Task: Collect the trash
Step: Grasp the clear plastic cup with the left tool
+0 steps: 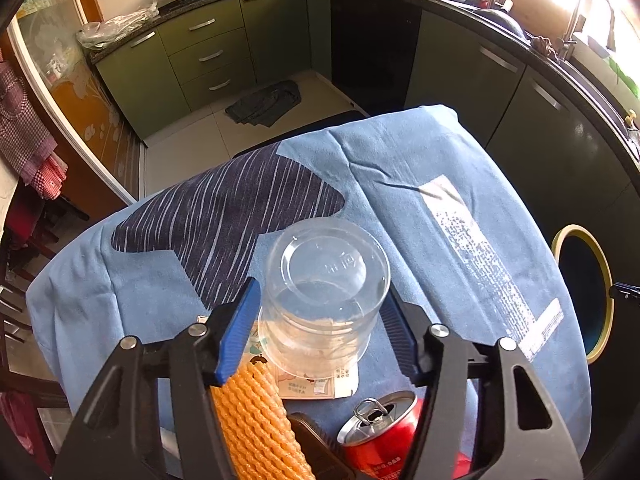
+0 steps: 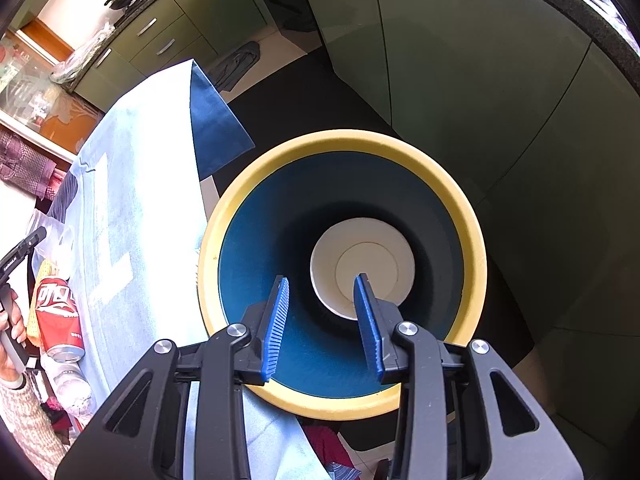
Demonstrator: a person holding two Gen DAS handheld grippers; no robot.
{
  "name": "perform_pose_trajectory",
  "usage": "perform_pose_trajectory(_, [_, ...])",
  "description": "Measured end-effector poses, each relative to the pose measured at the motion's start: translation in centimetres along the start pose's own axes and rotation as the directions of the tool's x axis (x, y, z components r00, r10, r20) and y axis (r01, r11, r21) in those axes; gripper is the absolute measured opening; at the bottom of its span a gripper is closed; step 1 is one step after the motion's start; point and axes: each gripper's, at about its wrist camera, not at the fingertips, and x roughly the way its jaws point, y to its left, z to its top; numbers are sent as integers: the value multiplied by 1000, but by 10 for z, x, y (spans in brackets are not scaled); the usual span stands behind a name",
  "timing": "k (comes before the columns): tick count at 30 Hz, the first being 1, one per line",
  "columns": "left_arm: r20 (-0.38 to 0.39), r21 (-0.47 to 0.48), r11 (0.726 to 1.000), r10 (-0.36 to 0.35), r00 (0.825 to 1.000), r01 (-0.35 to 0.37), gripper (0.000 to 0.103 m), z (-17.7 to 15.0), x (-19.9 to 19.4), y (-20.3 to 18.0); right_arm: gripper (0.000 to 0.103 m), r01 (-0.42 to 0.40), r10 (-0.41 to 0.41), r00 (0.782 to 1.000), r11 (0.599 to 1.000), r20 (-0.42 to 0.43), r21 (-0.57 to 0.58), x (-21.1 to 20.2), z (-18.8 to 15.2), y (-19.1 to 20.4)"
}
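Left gripper (image 1: pixel 320 320) jaws pinch the clear plastic cup (image 1: pixel 325 294) above the desk (image 1: pixel 440 168); right gripper (image 2: pixel 322 320) jaws gape empty over the bin (image 2: pixel 472 240), so carry it level, release inside the rim.

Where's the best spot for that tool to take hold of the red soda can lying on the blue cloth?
Probably across the round body of the red can, fingers coming from above onto its two long sides. It lies tipped over, opened top toward the clear plastic cup, so the curved middle gives more to hold than the rim.
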Motion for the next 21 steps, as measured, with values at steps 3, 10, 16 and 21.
perform_pose_trajectory(3, [8,5,1000,-1,1000,1,56,0,1,0,37,0,0,1000,1000,4,3,-1,-1,-1])
perform_pose_trajectory(10, [22,-10,1000,-21,1000,21,55,-1,-6,5,37,-2,2,1000,1000,3,3,0,-3,-2])
perform_pose_trajectory(16, [60,1,1000,-31,998,31,55,-1,-28,4,37,-7,7,1000,1000,-1,-7,1,-4,2])
perform_pose_trajectory(21, [99,26,997,-68,993,66,55,2,-54,-9,37,-15,15,1000,1000,9,-17,-3,-7,5])
